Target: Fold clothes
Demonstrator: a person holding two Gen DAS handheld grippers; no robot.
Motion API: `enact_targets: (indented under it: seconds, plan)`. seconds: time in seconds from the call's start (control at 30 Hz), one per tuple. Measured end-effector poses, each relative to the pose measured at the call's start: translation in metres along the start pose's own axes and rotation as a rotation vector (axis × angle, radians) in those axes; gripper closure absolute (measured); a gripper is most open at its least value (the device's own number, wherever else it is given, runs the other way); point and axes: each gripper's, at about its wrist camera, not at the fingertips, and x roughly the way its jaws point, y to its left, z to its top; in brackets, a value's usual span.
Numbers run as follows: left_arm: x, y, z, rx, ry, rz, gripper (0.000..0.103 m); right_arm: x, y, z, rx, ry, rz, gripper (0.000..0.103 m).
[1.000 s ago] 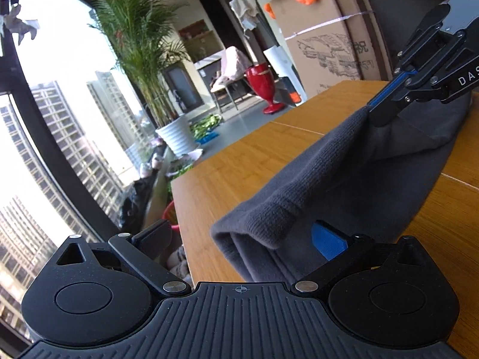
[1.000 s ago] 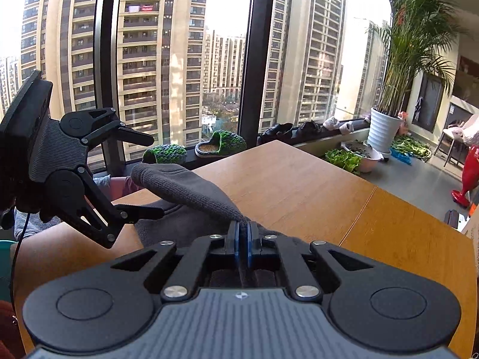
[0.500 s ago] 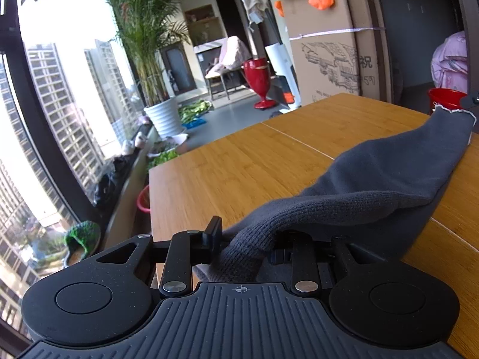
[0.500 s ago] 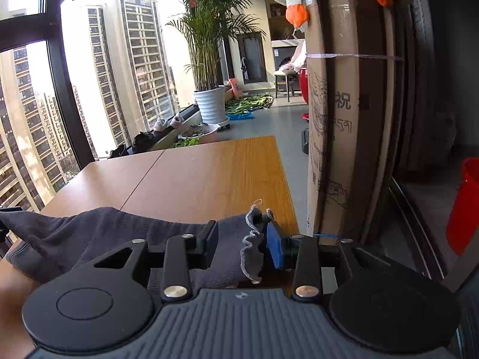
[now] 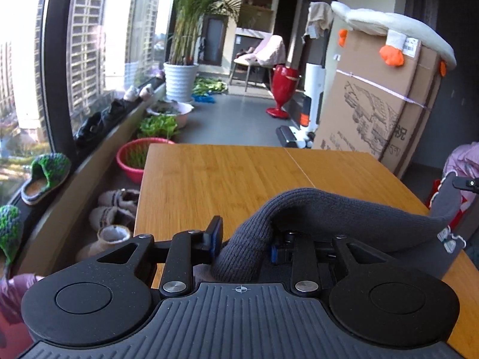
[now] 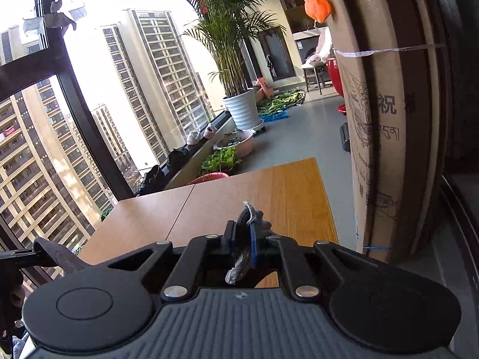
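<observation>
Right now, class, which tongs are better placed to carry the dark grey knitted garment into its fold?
Right tongs: shut on the dark grey knitted garment. Left tongs are opening, fabric loose between them.

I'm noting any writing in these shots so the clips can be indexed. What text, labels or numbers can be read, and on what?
"祝": large printed character on the side of the cardboard box, above a line drawing.
A second large character beside it on the box: partly cut off, not readable.
Script line below those characters: too blurred to read.
White tag on the plush toy atop the box: print too small.
</observation>
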Motion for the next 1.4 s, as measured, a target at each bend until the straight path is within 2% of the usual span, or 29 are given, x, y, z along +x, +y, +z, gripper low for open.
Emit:
enact_targets:
  seconds: [0.03,0.07,0.13,0.2,0.23,0.3,0.47,0.53,0.6,0.7,0.77,0.83,0.93,1.17,1.27,1.4]
  plan:
    - [0.011,0.011,0.006,-0.065,0.011,0.017,0.042,0.01,0.001,0.012,-0.02,-0.025,-0.038,0.093]
    - [0.017,0.02,0.01,-0.109,0.013,0.036,0.036,0.019,0.001,0.021,-0.037,-0.046,-0.076,0.087]
    - [0.018,0.03,0.013,-0.153,0.005,0.064,0.031,0.025,0.005,0.029,-0.068,-0.06,-0.133,0.083]
    - [0.008,0.03,0.01,-0.145,-0.005,0.048,0.026,0.02,0.01,0.018,-0.092,-0.019,-0.091,0.08]
    - [0.003,0.026,0.008,-0.13,-0.003,0.027,0.024,0.017,0.013,0.013,-0.104,0.001,-0.071,0.074]
    - [-0.004,0.015,0.003,-0.098,0.016,-0.026,0.018,0.012,0.018,0.002,-0.127,0.041,-0.029,0.071]
    - [0.014,-0.015,-0.022,-0.072,0.167,-0.174,0.013,0.013,0.035,-0.055,-0.124,0.268,0.097,0.071]
    - [0.024,-0.018,-0.033,-0.05,0.212,-0.169,0.011,0.019,0.039,-0.073,-0.158,0.33,0.101,0.071]
    - [0.025,-0.022,-0.037,-0.003,0.214,-0.162,0.009,0.021,0.042,-0.075,-0.221,0.319,0.064,0.071]
    - [0.024,-0.027,-0.035,0.024,0.238,-0.158,0.008,0.024,0.046,-0.06,-0.264,0.269,-0.031,0.07]
    - [0.026,-0.026,-0.031,0.001,0.243,-0.169,0.007,0.029,0.045,-0.043,-0.256,0.215,-0.023,0.07]
    - [0.029,-0.025,-0.027,-0.036,0.238,-0.202,0.007,0.047,0.036,-0.028,-0.167,0.23,-0.01,0.07]
    - [0.039,-0.024,-0.023,-0.082,0.244,-0.237,0.006,0.082,0.02,-0.021,-0.012,0.337,0.032,0.07]
    - [0.046,-0.025,-0.022,-0.06,0.267,-0.26,0.003,0.132,0.024,-0.014,-0.179,0.282,-0.09,0.071]
    - [0.044,-0.024,-0.017,-0.101,0.283,-0.285,0.003,0.132,0.022,-0.014,-0.179,0.281,-0.098,0.071]
    - [0.041,-0.023,0.002,-0.118,0.172,-0.281,0.003,0.114,0.02,-0.02,-0.176,0.299,-0.097,0.071]
